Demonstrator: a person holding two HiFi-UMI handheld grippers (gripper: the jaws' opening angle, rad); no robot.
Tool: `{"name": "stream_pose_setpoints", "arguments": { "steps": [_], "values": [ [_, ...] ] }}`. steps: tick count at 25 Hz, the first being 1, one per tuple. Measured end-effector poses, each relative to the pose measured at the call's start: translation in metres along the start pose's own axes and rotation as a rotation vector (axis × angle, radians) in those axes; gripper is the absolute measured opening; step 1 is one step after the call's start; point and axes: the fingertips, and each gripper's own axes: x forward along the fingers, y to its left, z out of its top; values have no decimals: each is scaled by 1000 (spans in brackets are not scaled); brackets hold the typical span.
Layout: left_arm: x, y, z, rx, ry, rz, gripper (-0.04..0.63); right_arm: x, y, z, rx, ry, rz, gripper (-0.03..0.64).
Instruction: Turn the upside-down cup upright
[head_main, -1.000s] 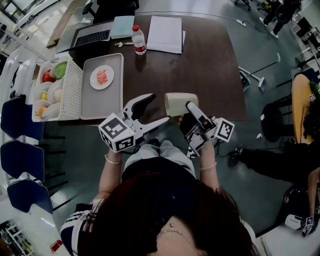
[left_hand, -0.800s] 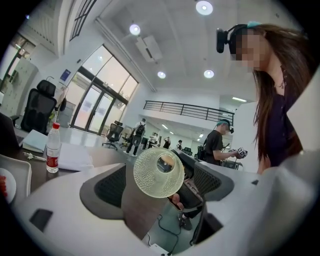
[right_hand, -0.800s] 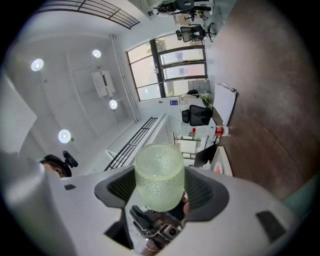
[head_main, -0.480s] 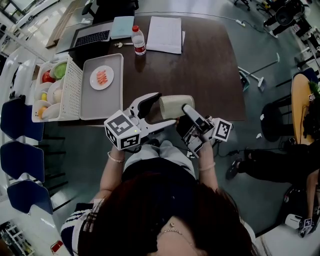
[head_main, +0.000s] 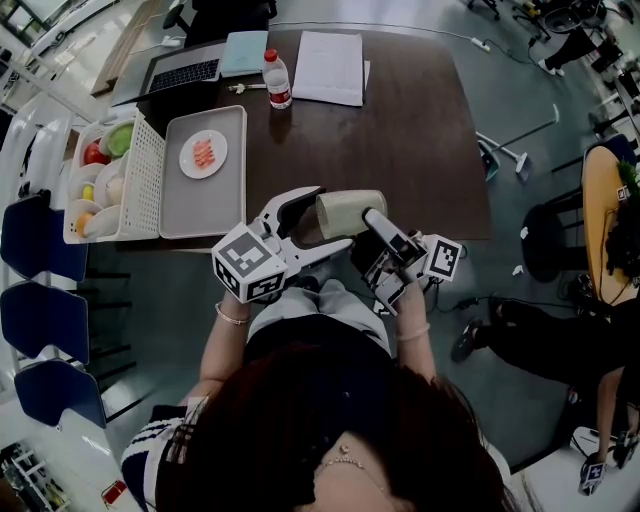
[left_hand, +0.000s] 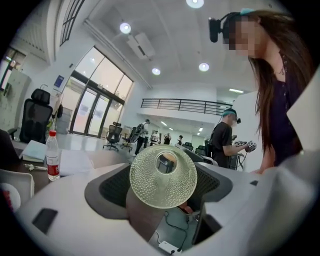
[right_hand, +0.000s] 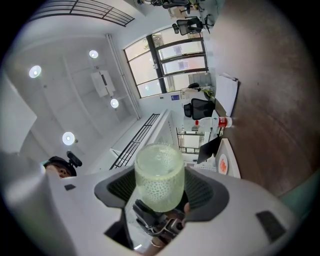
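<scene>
- At the far left, the white tray (head_main: 192, 218) and the basket (head_main: 148, 185) beside it stand well apart from the work. We judge them out of harm's way.
- The left gripper (head_main: 330, 217) has its jaws wide and closing, with the round end of the cup (head_main: 355, 207) between them. We see no pad pressing on it yet.
- The cup lies on its side in the air, just over the near edge of the dark table (head_main: 430, 140), so it is neither inverted nor upright.
- The handover looks like the risky part. If the left jaws close off-centre on the bumpy glass, they could push the cup askew in the other grip.
- If either grip lets go too early, the cup would likely drop onto the table edge or past it to the floor.
- The right gripper (head_main: 378, 225) is clamped on the cup's body, with a pad pressed against each side.
- The head view alone shows both grippers meeting at the cup, and where they sit over the table.
- The left gripper view alone shows the cup end-on, a pebbled disc with a clear centre, with dark pad showing on either side of it.
- The right gripper view alone shows the cup lengthwise, with its sides seated between the pads.
</scene>
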Motion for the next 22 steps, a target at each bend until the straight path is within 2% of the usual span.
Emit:
{"name": "stream_pose_setpoints", "arguments": {
  "steps": [11,22],
  "values": [
    [-5,-3,8,49,-30,34,393,4,7,-3,-7,29,53,316],
    [-12,3,12,69,-30,72,393,7,4,7,-42,22,23,316]
  ]
}}
